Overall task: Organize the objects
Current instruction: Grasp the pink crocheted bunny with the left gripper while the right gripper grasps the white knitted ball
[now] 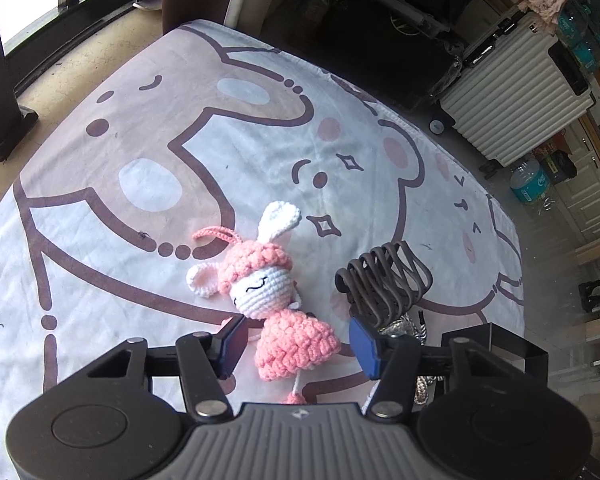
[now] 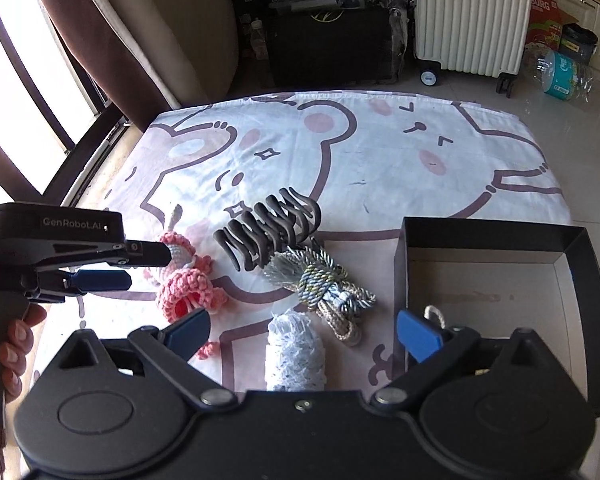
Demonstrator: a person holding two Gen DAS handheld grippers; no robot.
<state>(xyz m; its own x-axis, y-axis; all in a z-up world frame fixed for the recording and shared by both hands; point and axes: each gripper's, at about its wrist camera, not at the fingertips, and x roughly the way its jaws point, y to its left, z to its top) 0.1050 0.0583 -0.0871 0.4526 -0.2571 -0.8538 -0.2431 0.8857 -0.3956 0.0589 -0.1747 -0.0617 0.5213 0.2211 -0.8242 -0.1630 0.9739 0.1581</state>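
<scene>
A pink and white crochet bunny doll lies on the cartoon-print cloth. My left gripper is open, its jaws on either side of the doll's pink skirt. A dark brown hair claw lies just right of the doll. In the right wrist view the doll, the claw, a knotted cord bundle and a white lace roll lie on the cloth. My right gripper is open above the lace roll, empty. A black box sits at right with a cord loop inside.
A white ribbed suitcase and a large water bottle stand on the floor beyond the cloth. Dark boxes and a curtain are at the back. A window is at left.
</scene>
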